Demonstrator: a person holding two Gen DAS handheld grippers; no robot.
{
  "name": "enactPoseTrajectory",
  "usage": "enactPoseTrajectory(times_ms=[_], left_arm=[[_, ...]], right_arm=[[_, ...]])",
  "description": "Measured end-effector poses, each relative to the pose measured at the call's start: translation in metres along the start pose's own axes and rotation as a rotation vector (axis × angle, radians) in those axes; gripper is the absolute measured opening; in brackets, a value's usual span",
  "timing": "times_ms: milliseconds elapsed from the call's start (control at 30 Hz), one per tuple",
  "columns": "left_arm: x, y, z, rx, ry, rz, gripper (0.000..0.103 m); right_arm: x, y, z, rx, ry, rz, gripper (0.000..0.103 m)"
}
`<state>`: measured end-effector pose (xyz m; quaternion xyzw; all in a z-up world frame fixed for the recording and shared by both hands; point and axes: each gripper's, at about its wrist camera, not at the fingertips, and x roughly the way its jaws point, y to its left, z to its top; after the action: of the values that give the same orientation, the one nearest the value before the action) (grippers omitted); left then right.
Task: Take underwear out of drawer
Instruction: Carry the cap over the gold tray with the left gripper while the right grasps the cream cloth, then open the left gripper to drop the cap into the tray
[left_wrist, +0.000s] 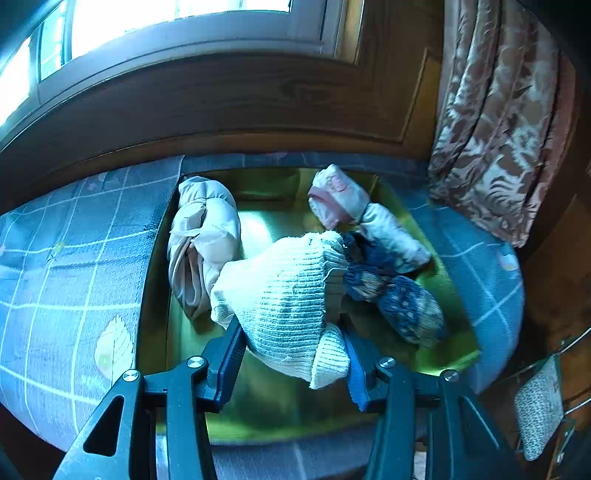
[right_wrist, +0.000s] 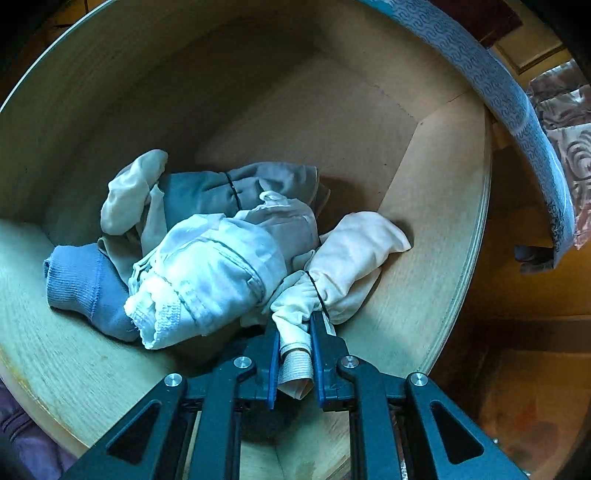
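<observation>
In the wooden drawer (right_wrist: 424, 206), four underwear bundles (right_wrist: 207, 258) are lying heaped; the right gripper (right_wrist: 293, 334) is clenching the cream one (right_wrist: 354, 254) by the right wall, leaving bare floor behind. The left gripper (left_wrist: 291, 332) is gripping a ribbed roll (left_wrist: 284, 295) over a green tray (left_wrist: 436, 354) holding three more rolls.

We see the drawer (right_wrist: 436, 206), a pale wood box, open. In it lies a heap of underwear (right_wrist: 207, 254), white, grey and blue, some rolled and tied with black bands. At 4 o'clock of the heap lies a cream roll (right_wrist: 354, 258), pinched at its end.
</observation>
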<state>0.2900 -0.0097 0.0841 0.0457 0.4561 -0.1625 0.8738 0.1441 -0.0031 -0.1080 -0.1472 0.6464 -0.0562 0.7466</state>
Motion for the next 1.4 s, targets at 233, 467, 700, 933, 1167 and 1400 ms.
enactPoseTrajectory(times_ms=[233, 467, 700, 933, 1167, 1400], left_arm=[[0.031, 0.008, 0.009, -0.014, 0.033, 0.031, 0.049], [0.049, 0.019, 0.003, -0.073, 0.054, 0.019, 0.053], [0.044, 0.033, -0.003, -0.102, 0.029, -0.002, 0.054], [0.027, 0.037, -0.006, -0.095, -0.017, -0.003, 0.054], [0.017, 0.039, -0.009, -0.091, -0.019, 0.009, 0.054], [0.003, 0.042, -0.014, -0.104, -0.051, 0.008, 0.059]], right_arm=[[0.009, -0.003, 0.007, 0.029, 0.021, 0.008, 0.015], [0.014, -0.023, 0.015, 0.100, 0.028, 0.071, 0.015], [0.015, -0.058, 0.018, 0.246, -0.018, 0.199, 0.013], [0.020, -0.073, 0.021, 0.303, -0.044, 0.248, 0.012], [0.028, -0.066, 0.028, 0.266, -0.036, 0.182, 0.011], [0.035, -0.057, 0.030, 0.224, -0.046, 0.107, 0.011]])
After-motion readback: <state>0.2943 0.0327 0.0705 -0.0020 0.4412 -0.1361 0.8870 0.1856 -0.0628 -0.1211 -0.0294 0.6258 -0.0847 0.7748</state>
